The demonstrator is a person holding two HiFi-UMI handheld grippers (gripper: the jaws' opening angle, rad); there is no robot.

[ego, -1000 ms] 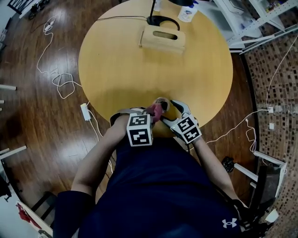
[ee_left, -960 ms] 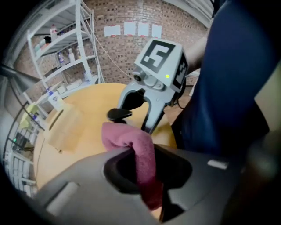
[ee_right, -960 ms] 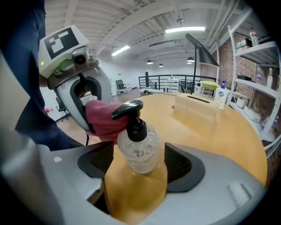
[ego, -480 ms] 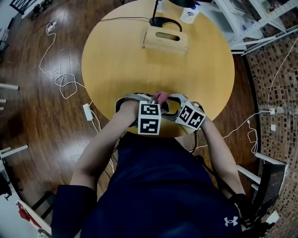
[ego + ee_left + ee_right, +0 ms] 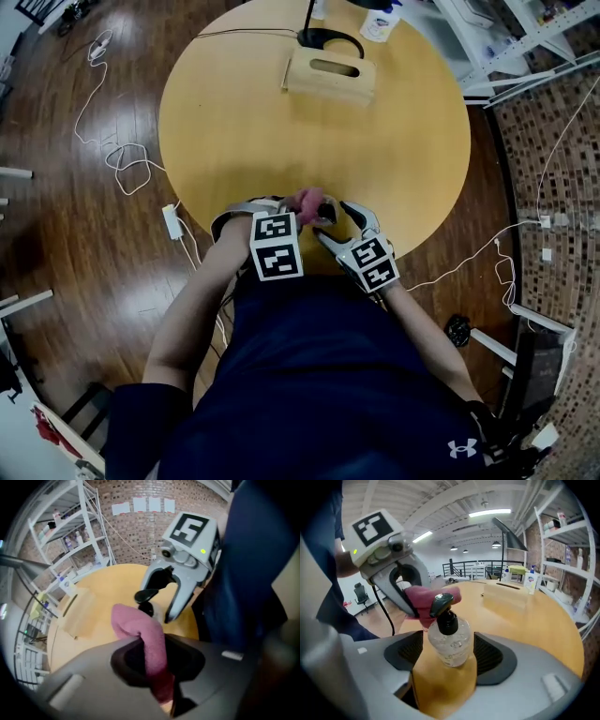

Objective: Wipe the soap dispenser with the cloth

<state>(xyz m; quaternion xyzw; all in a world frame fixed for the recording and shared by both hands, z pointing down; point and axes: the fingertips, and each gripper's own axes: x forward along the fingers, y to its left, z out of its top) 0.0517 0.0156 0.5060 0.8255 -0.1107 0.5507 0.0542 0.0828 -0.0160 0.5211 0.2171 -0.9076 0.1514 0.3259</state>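
Observation:
My right gripper (image 5: 450,658) has the soap dispenser (image 5: 450,637) between its jaws: a clear bottle with a black pump and an amber label. The pads (image 5: 487,656) press its sides while the jaws are opening slightly. My left gripper (image 5: 150,656) is shut on a pink cloth (image 5: 147,639). The cloth (image 5: 424,599) rests against the pump head from behind. In the head view both grippers meet at the round table's near edge, with the cloth (image 5: 307,199) just left of the dispenser (image 5: 325,212).
A wooden box (image 5: 330,75) with a slot lies at the far side of the yellow round table (image 5: 244,122). Behind it are a black lamp base (image 5: 328,39) and a white bottle (image 5: 380,23). White cables (image 5: 122,164) trail over the wooden floor at left.
The left gripper with the cloth has slid sideways across the dispenser's top, and both grippers sit a little nearer the table's edge than half a second ago. The right gripper still holds the bottle.

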